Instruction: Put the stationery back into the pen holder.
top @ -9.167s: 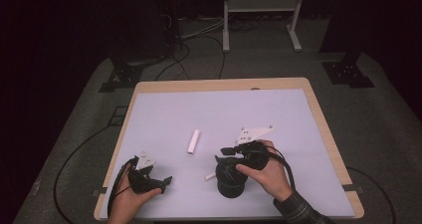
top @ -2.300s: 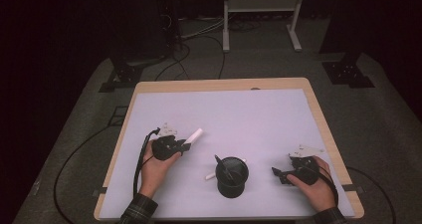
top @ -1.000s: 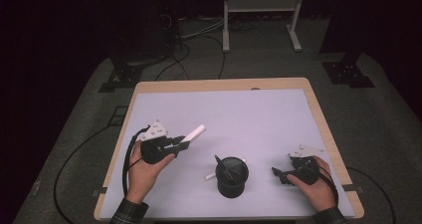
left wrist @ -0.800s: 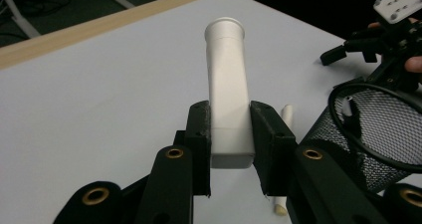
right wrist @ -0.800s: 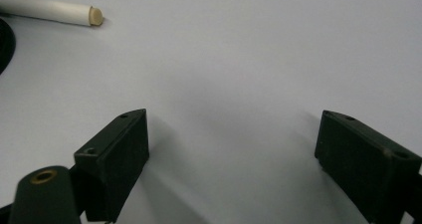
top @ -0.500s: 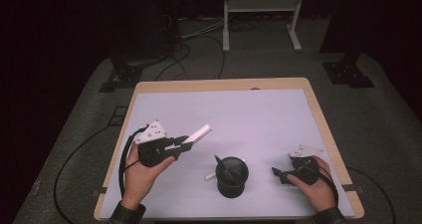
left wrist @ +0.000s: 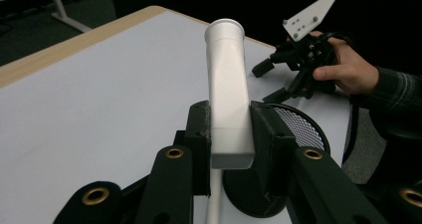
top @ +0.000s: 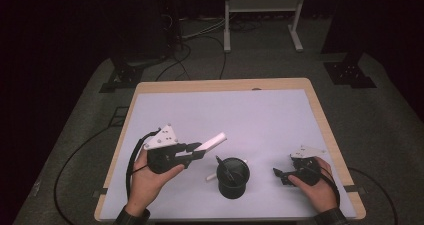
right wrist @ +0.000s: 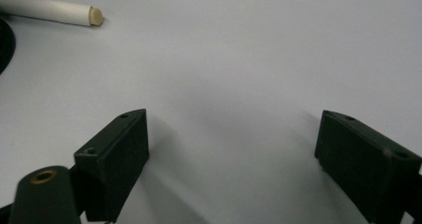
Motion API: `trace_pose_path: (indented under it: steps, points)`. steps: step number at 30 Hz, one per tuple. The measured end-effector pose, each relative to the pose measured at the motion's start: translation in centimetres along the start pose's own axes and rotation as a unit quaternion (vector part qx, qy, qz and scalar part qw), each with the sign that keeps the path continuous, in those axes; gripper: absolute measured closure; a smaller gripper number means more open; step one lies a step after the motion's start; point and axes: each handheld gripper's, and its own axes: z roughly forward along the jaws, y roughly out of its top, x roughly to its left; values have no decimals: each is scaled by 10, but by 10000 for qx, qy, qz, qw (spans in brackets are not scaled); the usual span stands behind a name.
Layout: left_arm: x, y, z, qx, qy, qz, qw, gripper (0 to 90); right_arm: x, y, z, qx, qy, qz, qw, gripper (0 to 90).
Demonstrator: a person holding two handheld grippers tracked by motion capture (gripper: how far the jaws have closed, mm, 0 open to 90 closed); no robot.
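Note:
My left gripper is shut on a white tube, held off the table just left of a black mesh cup. In the left gripper view the pads clamp the tube's near end, its open far end slanting up and away over the cup's rim. A dark pen stands inside the cup. A thin white stick lies on the table against the cup's left side. My right gripper rests on the table right of the cup, open with nothing between its jaws.
The white table top has a wooden rim. The stick's tan tip lies ahead and left of the right gripper. The right hand and its gripper sit beyond the cup. Cables and a metal stand are on the floor behind.
My left gripper has lifted a little and moved right toward the cup with the white tube in it. The right gripper has stayed where it was.

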Motion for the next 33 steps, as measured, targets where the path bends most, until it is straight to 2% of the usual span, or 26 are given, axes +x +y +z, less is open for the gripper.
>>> trace_pose_path:
  steps: [16, 33]
  points:
    - [-8, -4, 21, 332, -503, 5, 9982, 710, 0, 0, 0, 0, 1, 1, 10000, 124]
    - [-13, -7, 34, 541, -720, 30, 9959, 709, 0, 0, 0, 0, 1, 0, 10000, 124]
